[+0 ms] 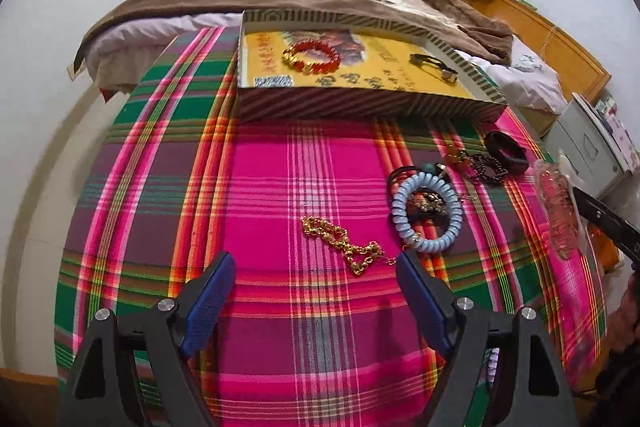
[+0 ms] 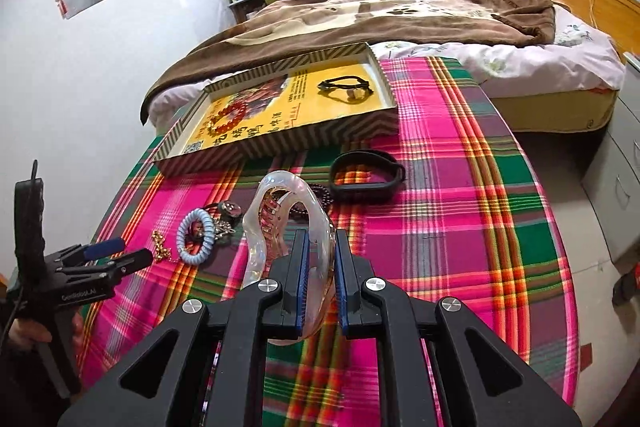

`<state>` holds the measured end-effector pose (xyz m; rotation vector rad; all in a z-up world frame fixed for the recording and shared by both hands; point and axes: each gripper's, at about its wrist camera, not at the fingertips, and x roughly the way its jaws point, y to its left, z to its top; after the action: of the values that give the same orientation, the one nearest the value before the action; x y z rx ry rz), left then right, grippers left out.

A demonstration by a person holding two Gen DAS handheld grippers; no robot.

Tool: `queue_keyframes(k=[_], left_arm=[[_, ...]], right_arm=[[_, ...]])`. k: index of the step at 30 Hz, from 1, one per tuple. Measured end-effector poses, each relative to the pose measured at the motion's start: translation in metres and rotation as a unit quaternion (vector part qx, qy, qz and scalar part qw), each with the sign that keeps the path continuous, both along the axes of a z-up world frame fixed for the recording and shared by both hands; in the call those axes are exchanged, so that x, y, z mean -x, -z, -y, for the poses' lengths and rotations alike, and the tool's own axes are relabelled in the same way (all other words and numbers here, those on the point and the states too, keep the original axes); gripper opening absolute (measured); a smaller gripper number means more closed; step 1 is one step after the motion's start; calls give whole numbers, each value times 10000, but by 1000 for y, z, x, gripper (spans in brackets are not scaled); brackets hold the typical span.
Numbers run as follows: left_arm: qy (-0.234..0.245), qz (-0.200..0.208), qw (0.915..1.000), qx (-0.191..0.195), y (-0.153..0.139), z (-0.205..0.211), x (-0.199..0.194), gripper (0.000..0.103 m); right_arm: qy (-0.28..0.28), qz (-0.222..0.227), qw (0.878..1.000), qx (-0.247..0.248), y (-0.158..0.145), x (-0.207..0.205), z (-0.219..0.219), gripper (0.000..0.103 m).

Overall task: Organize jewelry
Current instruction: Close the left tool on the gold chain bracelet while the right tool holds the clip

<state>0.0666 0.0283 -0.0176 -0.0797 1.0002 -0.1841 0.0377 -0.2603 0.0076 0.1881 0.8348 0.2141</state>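
White lettering reading "GenRobot.AI" runs along the black body of the left claw [image 2: 120, 250], while the box's [image 1: 360, 107] yellow lining shows a QR code and Chinese characters too small to read.

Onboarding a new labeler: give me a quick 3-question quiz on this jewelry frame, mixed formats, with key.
1. True or false: the right gripper is shut on the clear hair claw.
2. How many items lie in the box?
3. Nearest the open left gripper: A) gold chain B) black band C) red bead bracelet

Key: 1 true; 2 two, the red bead bracelet and a black hair tie; 3 A.
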Motion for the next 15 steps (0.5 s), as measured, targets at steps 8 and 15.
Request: queue_keyframes(k=[8,15], left_arm=[[-133,3,9998,-119,9,6,-15,84],[-10,204,9973,-709,15,28,-11,86]], right_arm=[[-21,-15,9999,-120,3,-2,3,12],[-22,-18,9998,-182,6,-3,5,12]])
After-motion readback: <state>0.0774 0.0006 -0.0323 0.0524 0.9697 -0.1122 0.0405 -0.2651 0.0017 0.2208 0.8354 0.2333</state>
